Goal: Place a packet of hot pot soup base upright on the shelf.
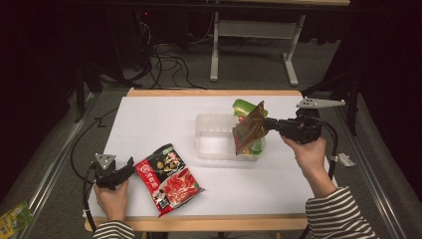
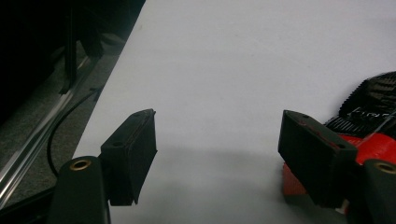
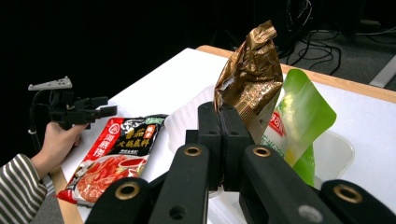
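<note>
Over clear tub: right gripper clamped on bronze pouch; left gripper wide, empty.

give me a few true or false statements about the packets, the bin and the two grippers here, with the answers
1. The right gripper is shut on the brown foil packet. True.
2. The left gripper grips the red packet. False: its jaws stand open over bare table, with the red packet beside one jaw.
3. A green packet stands in the clear plastic bin. True.
4. The red packet lies inside the clear plastic bin. False: it lies flat on the white table, nearer the person than the bin.
5. The brown foil packet lies flat on the table. False: it is held up at the bin, next to the green packet.
</note>
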Demonstrator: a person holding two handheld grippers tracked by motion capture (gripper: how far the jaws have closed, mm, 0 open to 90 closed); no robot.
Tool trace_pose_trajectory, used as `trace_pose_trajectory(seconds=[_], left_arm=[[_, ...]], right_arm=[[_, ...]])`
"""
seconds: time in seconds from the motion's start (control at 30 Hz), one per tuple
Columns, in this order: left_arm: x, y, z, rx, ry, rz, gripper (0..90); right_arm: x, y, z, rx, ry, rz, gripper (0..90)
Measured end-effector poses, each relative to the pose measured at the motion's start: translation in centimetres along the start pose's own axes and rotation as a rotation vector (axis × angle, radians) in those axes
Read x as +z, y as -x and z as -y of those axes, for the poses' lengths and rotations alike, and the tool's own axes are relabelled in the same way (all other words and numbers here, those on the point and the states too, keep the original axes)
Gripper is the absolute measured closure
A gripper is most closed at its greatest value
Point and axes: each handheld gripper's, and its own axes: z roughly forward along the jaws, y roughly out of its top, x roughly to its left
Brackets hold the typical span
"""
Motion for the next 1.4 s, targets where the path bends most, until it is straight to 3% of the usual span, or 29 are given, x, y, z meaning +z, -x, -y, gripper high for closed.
trace_pose_trajectory(seconds=[0.5, 0.77, 1.1, 1.4], left_arm=[[-0.1, 0.0, 0.0, 0.0, 0.001, 0.004, 28.3], [-0.1, -0.1, 0.0, -0.007, 0.008, 0.004, 28.3], [-0.1, -0.1, 0.0, -0.007, 0.009, 0.004, 28.3], [-0.1, -0.1, 0.0, -0.007, 0.009, 0.005, 28.3]], right_arm=[[1.8, 0.1, -1.0, 0.015, -0.001, 0.008, 90.0], [3.2, 0.6, -1.1, 0.044, -0.025, 0.048, 90.0], [4.7, 0.8, -0.7, 0.058, -0.051, 0.065, 90.0], [5.4, 0.8, -0.8, 0.044, -0.058, 0.07, 90.0]])
